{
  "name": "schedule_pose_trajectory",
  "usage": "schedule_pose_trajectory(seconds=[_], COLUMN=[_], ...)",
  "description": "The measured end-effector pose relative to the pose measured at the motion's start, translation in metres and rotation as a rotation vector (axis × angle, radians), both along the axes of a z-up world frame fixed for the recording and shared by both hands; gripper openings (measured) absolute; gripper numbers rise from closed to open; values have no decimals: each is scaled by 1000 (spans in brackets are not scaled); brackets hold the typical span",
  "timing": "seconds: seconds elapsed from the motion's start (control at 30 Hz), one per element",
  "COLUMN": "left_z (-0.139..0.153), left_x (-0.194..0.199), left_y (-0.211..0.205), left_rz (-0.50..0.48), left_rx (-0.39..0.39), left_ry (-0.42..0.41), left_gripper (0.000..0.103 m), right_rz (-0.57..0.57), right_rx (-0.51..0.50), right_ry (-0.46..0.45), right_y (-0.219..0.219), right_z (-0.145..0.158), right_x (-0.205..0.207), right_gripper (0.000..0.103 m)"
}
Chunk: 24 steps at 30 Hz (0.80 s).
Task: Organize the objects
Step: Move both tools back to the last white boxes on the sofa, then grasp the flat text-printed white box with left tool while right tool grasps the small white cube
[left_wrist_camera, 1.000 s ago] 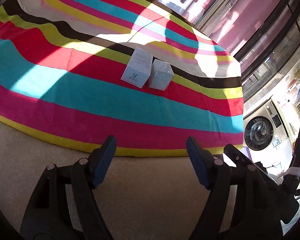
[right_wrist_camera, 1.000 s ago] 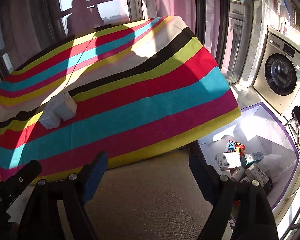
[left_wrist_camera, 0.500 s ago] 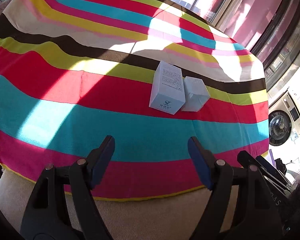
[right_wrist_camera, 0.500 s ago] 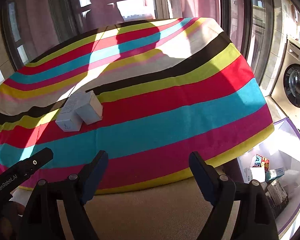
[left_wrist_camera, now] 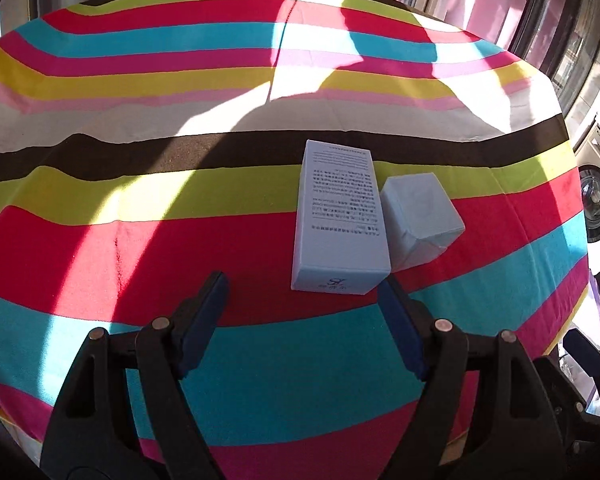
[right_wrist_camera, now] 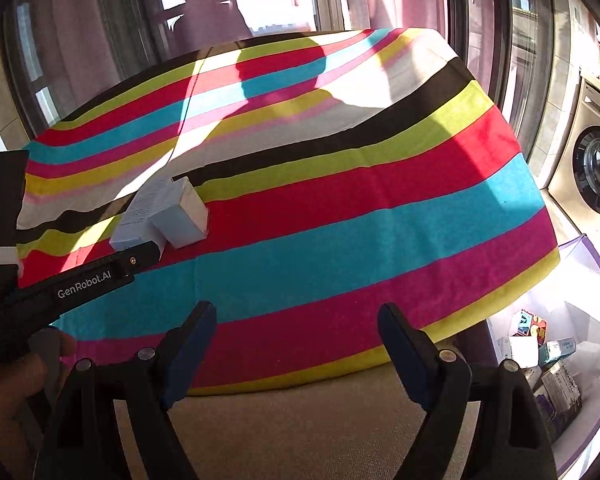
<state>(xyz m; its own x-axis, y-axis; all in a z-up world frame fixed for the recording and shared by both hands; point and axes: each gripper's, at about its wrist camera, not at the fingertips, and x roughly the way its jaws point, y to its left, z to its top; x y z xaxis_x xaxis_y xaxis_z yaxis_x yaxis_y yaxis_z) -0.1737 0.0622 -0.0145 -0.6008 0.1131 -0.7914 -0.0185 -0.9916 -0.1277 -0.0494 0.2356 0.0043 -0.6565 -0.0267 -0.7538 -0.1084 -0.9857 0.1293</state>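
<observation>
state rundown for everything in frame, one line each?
left gripper: open, empty, just short of the tall box
right gripper: open, empty, over the near table edge
tall box: lying flat, printed side up, untouched
small box: closed, tilted, against the tall box
washing machine: door shut
purple bin: open, boxes inside

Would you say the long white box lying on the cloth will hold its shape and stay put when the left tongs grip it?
Long box: probably stiff carton, light. Lying flat, unlikely to tip; may nudge the small box touching it.
</observation>
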Motion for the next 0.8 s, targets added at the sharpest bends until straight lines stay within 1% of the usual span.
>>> schedule_pose_trajectory(seconds=[0.07,0.1,0.17,0.23,0.33,0.4,0.43,0.47,0.5,0.53,0.6,0.63,0.7,0.77,0.8], left_z=[-2,-4,-5,-6,-5,-6,-3,1,6,11,26,30,36,41,41], left_x=[-7,-11,-18,-22,-19,-16,-14,-12,-10,-9,-11,-16,-31,-45,-51], left_y=[-11,-18,-39,-55,-64,-60,-60,-60,-59,-54,-41,-36,-31,-24,-20], left_rz=[37,57,97,143,160,151,143,133,126,116,107,111,157,224,252], left_rx=[-82,-118,-101,-98,-71,-78,-45,35,97,124,124,137,172,173,160], left_ry=[1,3,3,9,19,12,7,9,12,18,50,46,0,-27,-42], left_gripper=[79,82,87,87,88,90,90,91,93,95,103,103,103,103,103], right_rz=[-1,0,2,3,3,1,0,-1,-2,-3,-2,-1,0,-3,-5], right_rx=[-1,-1,-3,-6,-9,-11,-12,-14,-15,-15,-15,-13,-12,-14,-17], right_ry=[0,0,-2,-5,-9,-8,-8,-7,-7,-7,-11,-11,-9,-7,-5], right_y=[0,0,1,1,1,2,2,2,2,2,2,1,1,2,2], right_z=[0,0,0,0,-1,-1,-1,-1,-1,-1,-2,-2,-1,-1,-1], right_x=[0,0,-1,-1,-1,-1,-1,0,0,0,-2,-2,-1,0,0], right_gripper=[84,84,84,84,84,84,84,84,84,84,84,84,84,84,84])
